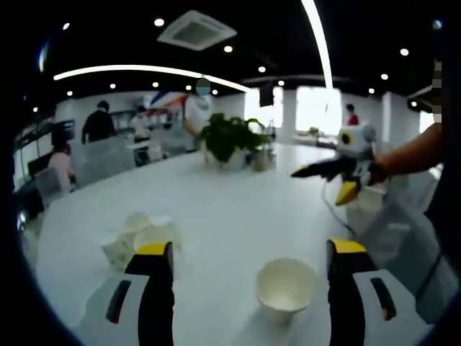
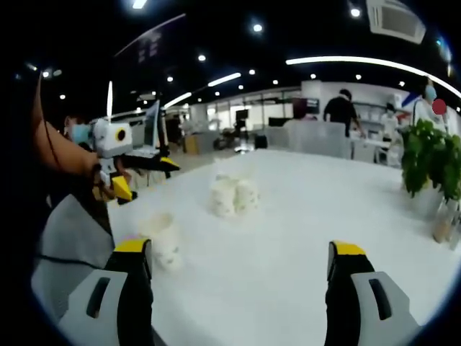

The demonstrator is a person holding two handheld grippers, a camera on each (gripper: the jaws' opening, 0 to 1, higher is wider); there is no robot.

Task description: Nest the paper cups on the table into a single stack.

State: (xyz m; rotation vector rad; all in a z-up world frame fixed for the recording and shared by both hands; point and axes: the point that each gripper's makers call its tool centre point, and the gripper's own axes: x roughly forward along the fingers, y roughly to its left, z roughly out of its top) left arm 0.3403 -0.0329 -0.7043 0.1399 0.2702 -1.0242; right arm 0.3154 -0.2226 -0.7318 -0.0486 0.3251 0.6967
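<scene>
A single white paper cup (image 1: 287, 288) stands upright on the white table (image 1: 238, 209), mouth up, between the jaws of my left gripper (image 1: 251, 247), which is open and holds nothing. A cluster of several white cups (image 1: 140, 234) sits just beyond its left jaw. In the right gripper view the same cluster (image 2: 234, 196) lies ahead at mid-table and the single cup (image 2: 162, 241) stands by the left jaw. My right gripper (image 2: 240, 247) is open and empty. Each gripper appears in the other's view, hand-held above the table: the right gripper (image 1: 322, 186) and the left gripper (image 2: 148, 180).
A potted green plant (image 1: 230, 140) stands at the far side of the table, at the right edge (image 2: 432, 166) in the right gripper view. A grey chair (image 2: 72, 231) sits at the table's near edge. People stand and sit in the office behind.
</scene>
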